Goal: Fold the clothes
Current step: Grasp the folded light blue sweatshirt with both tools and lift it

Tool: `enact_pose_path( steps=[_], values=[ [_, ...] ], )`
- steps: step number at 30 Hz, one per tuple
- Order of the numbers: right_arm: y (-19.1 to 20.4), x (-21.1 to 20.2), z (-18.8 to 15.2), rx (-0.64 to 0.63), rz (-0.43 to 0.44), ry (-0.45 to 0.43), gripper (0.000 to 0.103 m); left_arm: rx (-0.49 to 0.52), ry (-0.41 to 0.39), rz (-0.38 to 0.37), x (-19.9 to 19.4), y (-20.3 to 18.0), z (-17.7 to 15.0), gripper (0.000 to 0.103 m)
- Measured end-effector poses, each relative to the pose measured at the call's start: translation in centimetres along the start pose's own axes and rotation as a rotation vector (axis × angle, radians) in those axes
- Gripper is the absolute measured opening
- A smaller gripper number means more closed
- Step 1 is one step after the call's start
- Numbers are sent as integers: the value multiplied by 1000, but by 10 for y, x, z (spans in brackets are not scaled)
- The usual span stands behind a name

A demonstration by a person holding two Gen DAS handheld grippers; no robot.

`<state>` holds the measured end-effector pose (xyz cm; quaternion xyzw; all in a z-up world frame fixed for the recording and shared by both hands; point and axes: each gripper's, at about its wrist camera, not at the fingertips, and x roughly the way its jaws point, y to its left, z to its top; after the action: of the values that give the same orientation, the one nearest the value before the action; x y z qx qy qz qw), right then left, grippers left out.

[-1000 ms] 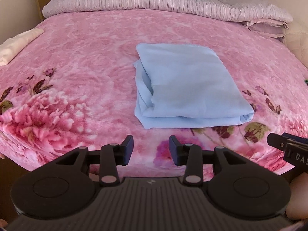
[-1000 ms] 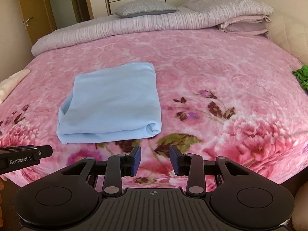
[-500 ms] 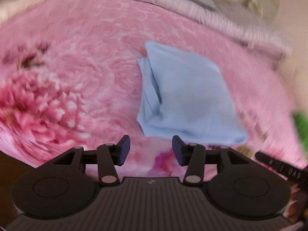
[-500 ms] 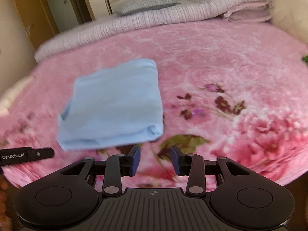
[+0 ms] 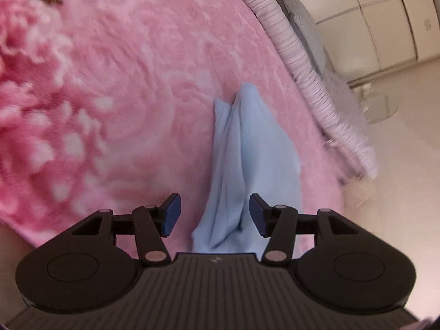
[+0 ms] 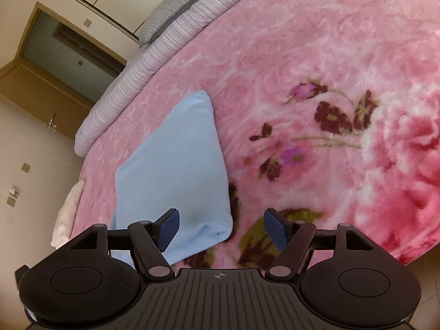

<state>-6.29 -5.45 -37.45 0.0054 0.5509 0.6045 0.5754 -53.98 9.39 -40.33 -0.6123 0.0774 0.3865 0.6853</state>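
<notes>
A light blue folded garment (image 5: 247,165) lies on the pink floral blanket (image 5: 123,82). In the left wrist view I see its layered open edge running away from me; my left gripper (image 5: 214,214) is open, its fingers straddling the near end of that edge. In the right wrist view the garment (image 6: 170,170) shows a smooth top and a rounded near corner. My right gripper (image 6: 221,228) is open wide around that corner, its left pad (image 6: 169,225) over the cloth and its right pad over the blanket (image 6: 316,68). Neither holds anything.
A striped lilac quilt (image 6: 154,55) and a grey pillow (image 6: 176,8) lie along the head of the bed. A cream cloth (image 6: 66,211) rests at the bed's far left edge. A wooden door (image 6: 46,88) and pale cabinets stand beyond.
Both grippers have rolled sideways and moved in close to the garment's near end, one at each corner. Both sets of jaws have spread wider.
</notes>
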Motion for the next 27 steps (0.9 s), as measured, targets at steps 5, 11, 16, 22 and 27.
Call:
enact_pose_path(
  steps=[5,11,16,22,27],
  values=[
    [-8,15,9,31,21,8,72,-80,21,-75,21,10,14,52],
    [-7,35,27,29,52,34,72,-74,71,-108,48,1,19,53],
    [-7,54,41,35,105,86,72,-19,102,-98,64,-10,24,55],
    [-7,69,50,40,151,131,71,23,136,-141,67,-11,28,55],
    [-7,77,53,38,179,155,71,0,151,-175,67,7,32,35]
  ],
)
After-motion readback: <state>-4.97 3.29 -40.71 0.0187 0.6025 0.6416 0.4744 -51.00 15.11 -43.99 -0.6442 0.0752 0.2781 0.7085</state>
